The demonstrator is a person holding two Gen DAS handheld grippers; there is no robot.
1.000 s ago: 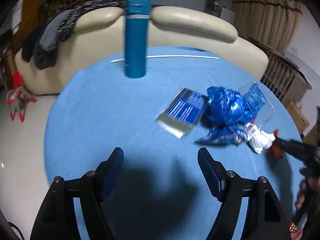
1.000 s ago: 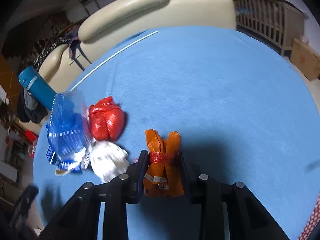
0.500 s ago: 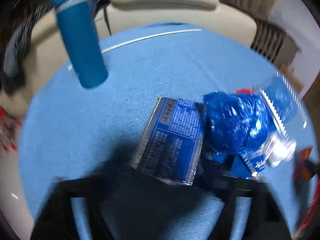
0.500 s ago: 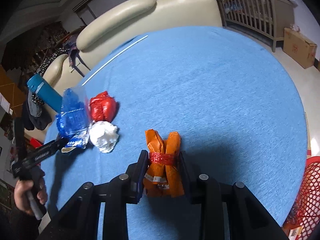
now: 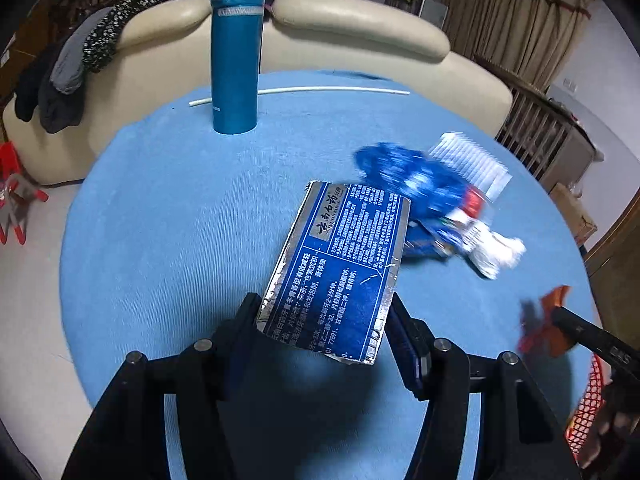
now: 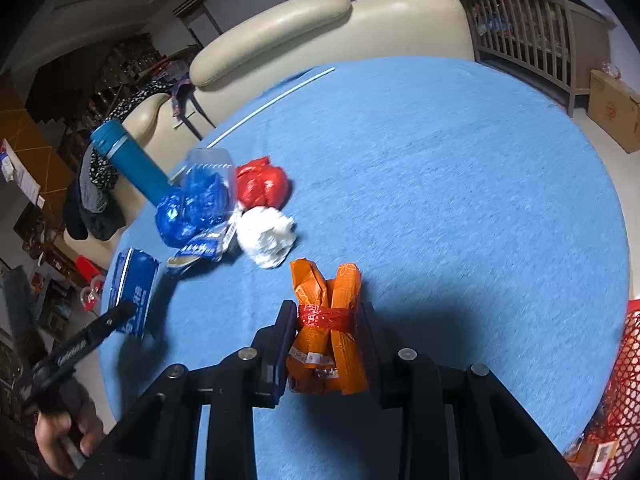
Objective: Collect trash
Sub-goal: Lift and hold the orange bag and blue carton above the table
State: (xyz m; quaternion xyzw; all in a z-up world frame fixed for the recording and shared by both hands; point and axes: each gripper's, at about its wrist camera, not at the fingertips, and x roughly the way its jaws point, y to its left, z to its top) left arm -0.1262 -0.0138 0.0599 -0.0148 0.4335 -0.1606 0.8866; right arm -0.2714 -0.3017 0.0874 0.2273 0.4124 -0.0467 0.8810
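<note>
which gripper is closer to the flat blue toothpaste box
Left. The left gripper has the toothpaste box between its fingers, lifted off the table. The right gripper is off to the side, shut on the orange bundle.

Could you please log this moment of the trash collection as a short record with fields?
surface: round table with blue cloth
left tongs: closed on the flattened blue box, lifted at a tilt
right tongs: shut on the orange wrapper bundle tied with red net
loose trash: blue plastic bag, red bag, white crumpled wad
not trash: upright teal flask, white rod
bin: red mesh basket at the table's near right edge
</note>
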